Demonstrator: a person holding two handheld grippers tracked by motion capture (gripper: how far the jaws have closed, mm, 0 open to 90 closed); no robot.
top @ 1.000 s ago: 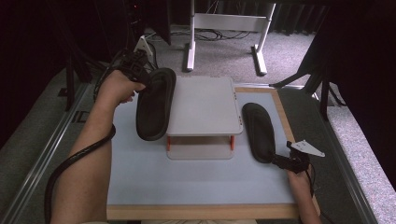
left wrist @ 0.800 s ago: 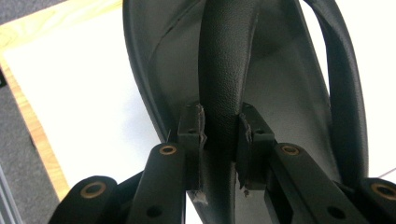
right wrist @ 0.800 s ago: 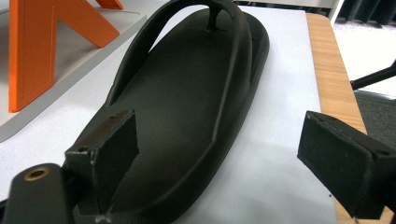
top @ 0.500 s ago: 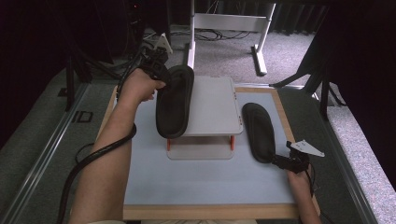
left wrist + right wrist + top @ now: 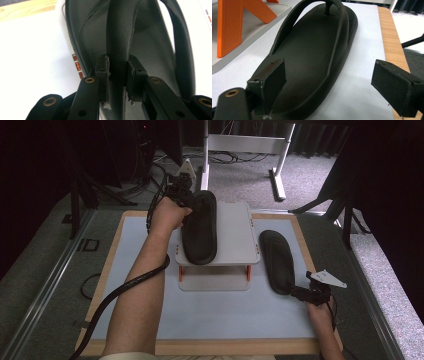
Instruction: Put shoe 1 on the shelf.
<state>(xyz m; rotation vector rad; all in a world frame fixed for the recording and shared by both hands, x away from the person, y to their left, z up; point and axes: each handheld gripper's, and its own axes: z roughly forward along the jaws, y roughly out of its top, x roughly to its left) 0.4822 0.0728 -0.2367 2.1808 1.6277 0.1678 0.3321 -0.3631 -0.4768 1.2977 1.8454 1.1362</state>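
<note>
Jaws of left gripper clamped on strap of a black flip-flop; left gripper view shows both pads pressed against the strap, one each side, no gap. Flip-flop lies lengthwise on L portion of a small white raised platform, sole down, toe end toward far edge; its L edge overhangs the platform rim slightly. Left gripper seen in high view at, at the far end of the flip-flop, person's left hand around it, cable trailing back along the forearm.

Platform stands on orange legs over a white base plate, approx. centre of the worktop, which has a pale blue-white surface w/ wooden border.

Second black flip-flop lies flat on the worktop just R of the platform, not touching it, sole down. Right gripper sits at its near (heel) end. Right gripper view: jaws stand wide apart, L pad over the heel edge of this flip-flop, R pad over bare worktop; nothing pressed between them. Contact of L pad w/ heel cannot be confirmed. Orange leg of platform visible at upper L of that view.
</note>
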